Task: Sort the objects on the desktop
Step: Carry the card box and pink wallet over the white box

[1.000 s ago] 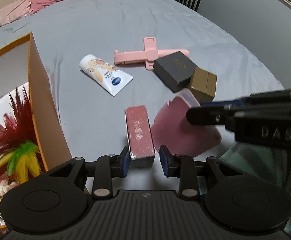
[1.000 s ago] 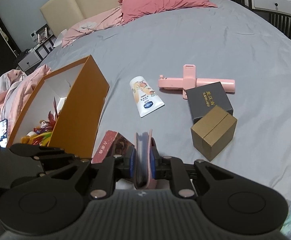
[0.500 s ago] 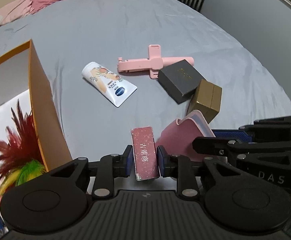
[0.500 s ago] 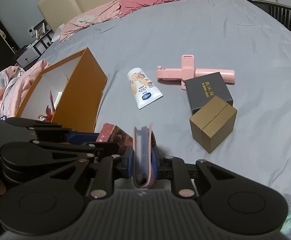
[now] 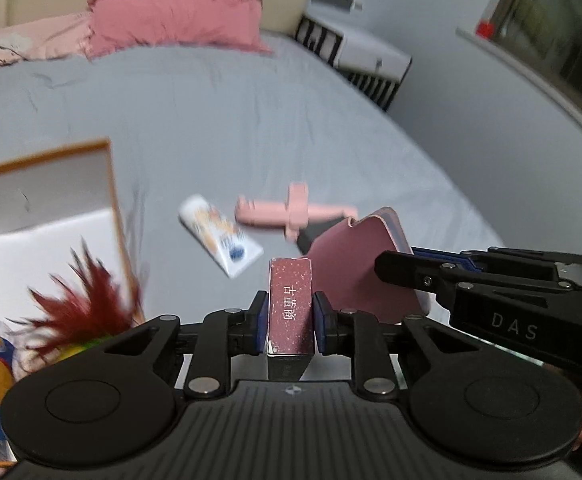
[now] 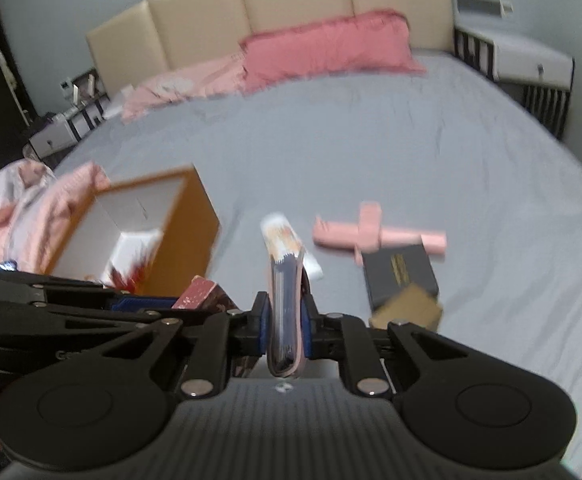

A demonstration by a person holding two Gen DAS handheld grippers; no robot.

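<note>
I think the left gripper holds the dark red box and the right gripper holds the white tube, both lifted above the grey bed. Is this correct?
Not quite. The right gripper holds the pink wallet, not the white tube, which lies on the grey bed. The right wrist view shows the wallet between the fingers. The left gripper does hold the dark red box.

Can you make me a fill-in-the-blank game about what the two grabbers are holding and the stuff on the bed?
1. The left gripper is shut on a dark red ____.
2. The right gripper is shut on a pink ____.
3. The feathered toy sits inside the ____ box.
4. The white tube lies on the grey ____.

Missing words: box; wallet; orange; bedsheet
</note>
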